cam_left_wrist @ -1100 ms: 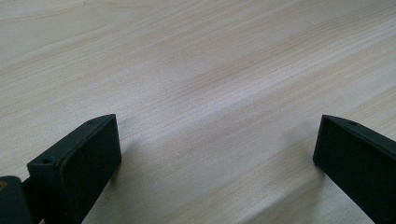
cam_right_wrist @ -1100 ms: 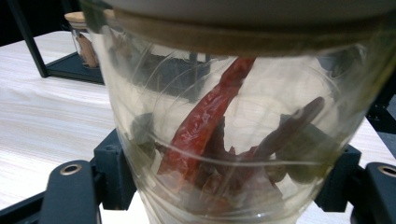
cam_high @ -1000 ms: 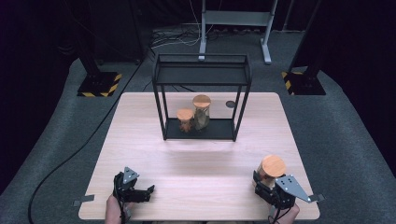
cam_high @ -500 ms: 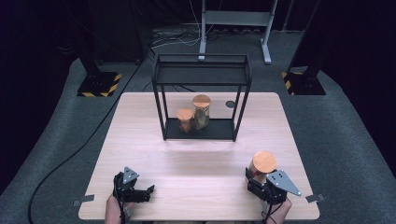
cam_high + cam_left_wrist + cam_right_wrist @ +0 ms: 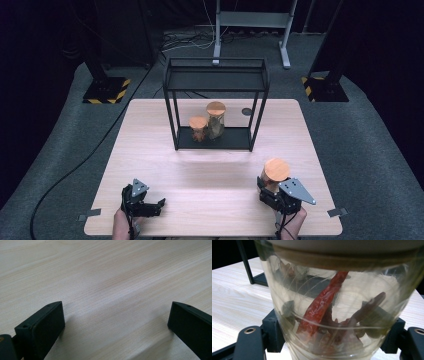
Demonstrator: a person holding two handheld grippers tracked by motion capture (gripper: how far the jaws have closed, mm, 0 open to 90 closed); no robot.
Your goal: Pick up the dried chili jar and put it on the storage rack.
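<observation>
While the left claw [image 5: 156,204] gapes, the right claw [image 5: 332,340] grips a jar [image 5: 337,302] — dried chillies inside

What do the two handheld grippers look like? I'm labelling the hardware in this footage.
Both are black. The left gripper has two flat, blocky black jaws and a small grey three-cornered plate on top. The right gripper carries a larger grey three-cornered plate, and round holes mark its black jaw arms. A thin black cable trails from each towards the person's forearms.
</observation>
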